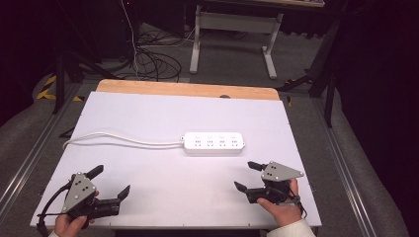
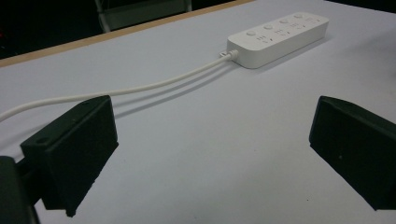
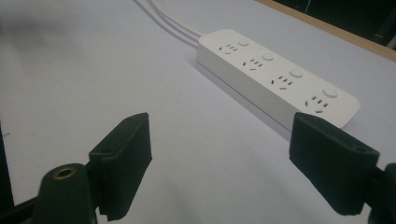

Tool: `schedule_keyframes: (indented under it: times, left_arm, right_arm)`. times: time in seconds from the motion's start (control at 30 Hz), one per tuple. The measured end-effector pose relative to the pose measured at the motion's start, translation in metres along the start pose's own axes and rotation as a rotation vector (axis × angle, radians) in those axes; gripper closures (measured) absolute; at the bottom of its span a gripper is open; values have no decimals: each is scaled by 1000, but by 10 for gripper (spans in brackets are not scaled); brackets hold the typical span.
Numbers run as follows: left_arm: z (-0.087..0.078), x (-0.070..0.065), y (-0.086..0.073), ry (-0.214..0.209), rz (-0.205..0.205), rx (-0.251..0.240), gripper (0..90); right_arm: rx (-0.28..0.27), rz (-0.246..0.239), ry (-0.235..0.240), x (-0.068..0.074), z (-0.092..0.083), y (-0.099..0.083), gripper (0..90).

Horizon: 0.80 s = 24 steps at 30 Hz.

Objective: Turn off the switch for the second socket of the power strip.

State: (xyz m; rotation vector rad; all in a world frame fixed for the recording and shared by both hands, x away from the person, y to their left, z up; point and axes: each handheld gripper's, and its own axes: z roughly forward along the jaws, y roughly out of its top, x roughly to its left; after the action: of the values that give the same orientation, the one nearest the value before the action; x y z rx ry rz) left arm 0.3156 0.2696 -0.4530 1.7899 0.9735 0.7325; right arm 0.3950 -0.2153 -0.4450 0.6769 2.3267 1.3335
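A white power strip (image 1: 214, 142) with several sockets and buttons lies flat near the middle of the white table top (image 1: 163, 113); its white cable (image 1: 118, 139) runs off to the left edge. My left gripper (image 1: 111, 180) rests at the front left, held by a hand, jaws wide open and empty. My right gripper (image 1: 246, 176) sits at the front right, below the strip's right end, also open and empty. The left gripper view has the power strip (image 2: 278, 37) far ahead on the right, the cable (image 2: 140, 88) crossing. In the right gripper view the power strip (image 3: 275, 77) lies close ahead.
The white sheet covers a wooden table (image 1: 188, 89) whose far edge shows bare. Beyond it on the carpet stand a white desk frame (image 1: 232, 34) and a tangle of black cables (image 1: 153, 61). Metal rails (image 1: 29, 153) run along both sides of the table.
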Motion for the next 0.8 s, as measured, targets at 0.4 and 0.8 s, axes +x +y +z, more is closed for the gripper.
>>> schedule_keyframes:
  times: [0.4,0.8]
  left_arm:
    - [0,0,2,3,1,18,23]
    - [0,1,2,11,5,20,19]
  right_arm:
    - [29,-23,16,0,3,24,246]
    - [36,-47,37,-4,16,55,275]
